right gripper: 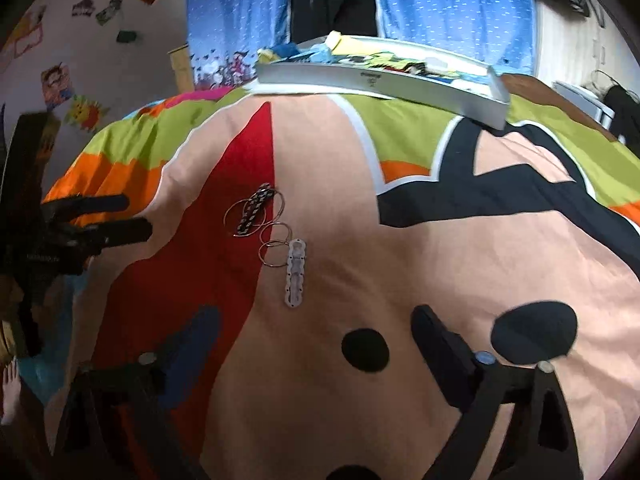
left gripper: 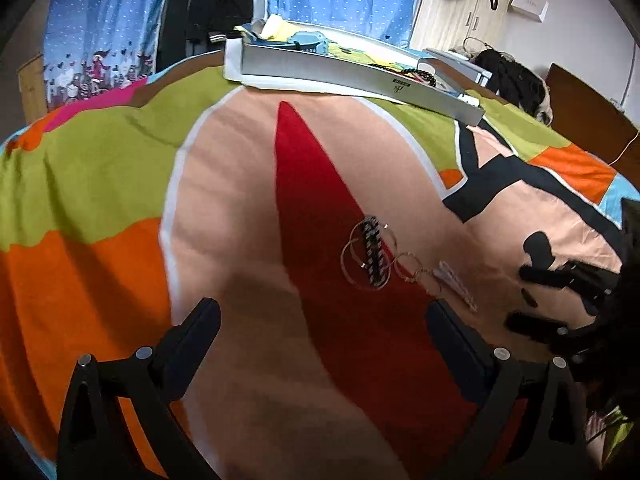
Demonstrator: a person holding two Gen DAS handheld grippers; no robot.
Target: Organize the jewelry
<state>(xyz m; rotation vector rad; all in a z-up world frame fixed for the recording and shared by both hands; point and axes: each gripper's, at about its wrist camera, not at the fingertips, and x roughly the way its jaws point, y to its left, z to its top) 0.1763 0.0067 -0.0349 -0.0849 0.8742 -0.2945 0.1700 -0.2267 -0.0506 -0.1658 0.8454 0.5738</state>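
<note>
Left wrist view is showing both grippers, left gripper (left gripper: 320, 316) and right gripper (right gripper: 316, 320), hovering spread wide over hoop earrings (left gripper: 370, 254) lying mid-bedspread (left gripper: 100, 184).

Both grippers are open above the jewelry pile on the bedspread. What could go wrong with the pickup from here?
The thin hoop earrings overlap the black-and-white hair clip and touch the clear clip, so lifting one may drag another. The soft bedspread may bunch under the fingers. The tray sits far back, so a loosely held hoop could drop on the way.
</note>
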